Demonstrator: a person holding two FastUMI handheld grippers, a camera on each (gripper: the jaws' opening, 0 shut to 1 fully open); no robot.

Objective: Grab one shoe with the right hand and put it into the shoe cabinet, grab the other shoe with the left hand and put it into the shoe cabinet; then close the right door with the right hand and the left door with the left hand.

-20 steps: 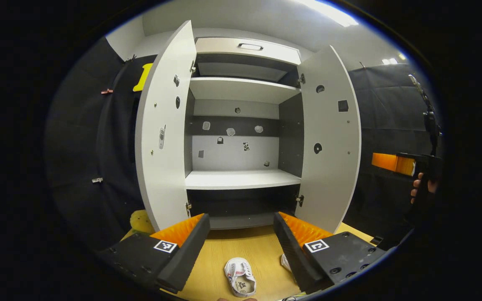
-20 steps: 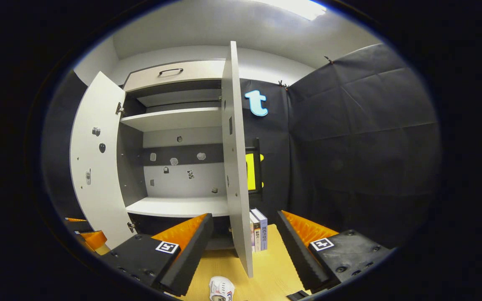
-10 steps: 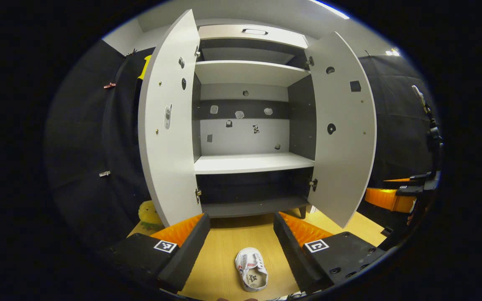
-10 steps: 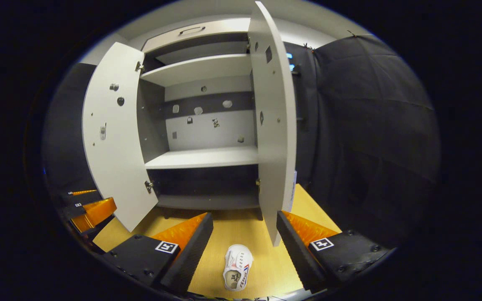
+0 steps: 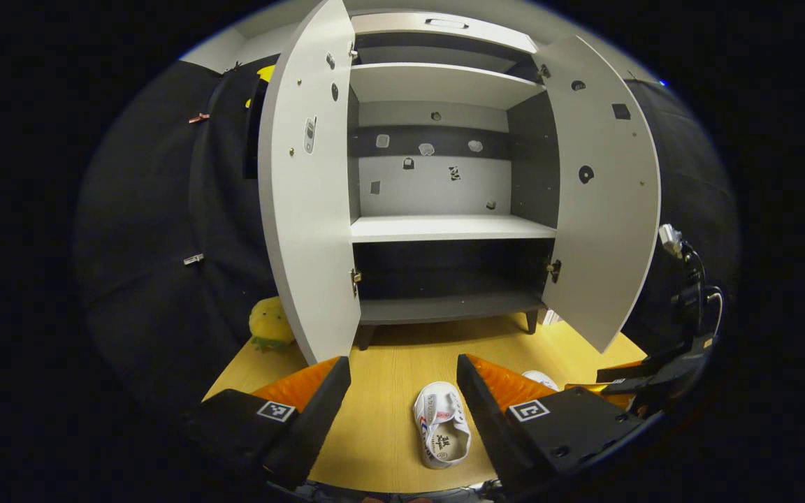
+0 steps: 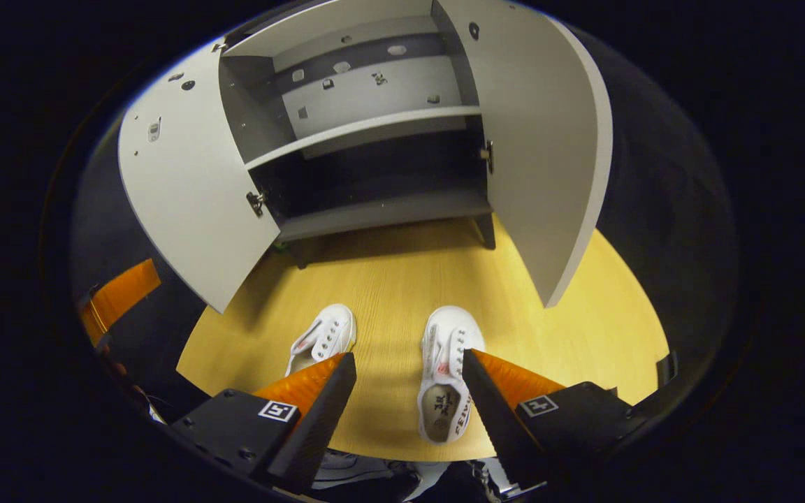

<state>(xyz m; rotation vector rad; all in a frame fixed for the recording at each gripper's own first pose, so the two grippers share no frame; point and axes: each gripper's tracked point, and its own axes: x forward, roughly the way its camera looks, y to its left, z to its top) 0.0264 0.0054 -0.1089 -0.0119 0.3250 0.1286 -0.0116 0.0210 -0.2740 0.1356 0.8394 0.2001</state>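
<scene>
A grey shoe cabinet (image 6: pixel 374 202) stands at the far edge of a wooden bench (image 6: pixel 570 328), both doors swung wide, its shelves bare. Two white shoes lie side by side near the bench's near edge, toes toward the cabinet. In the right gripper view, the right gripper (image 6: pixel 408 398) hangs above them with jaws released and nothing between them; the right shoe (image 6: pixel 448 370) lies in the gap, against the right-hand jaw, and the left shoe (image 6: pixel 322 339) sits partly behind the other jaw. In the left gripper view, the left gripper (image 5: pixel 402 398) hovers farther back, jaws also released, with a shoe (image 5: pixel 441 433) below.

The step in hand looks like the first grab. To do it well, centre the right jaws over the right shoe's middle, lower until they straddle both sides, then close firmly on the soft canvas before lifting clear of its neighbour.
</scene>
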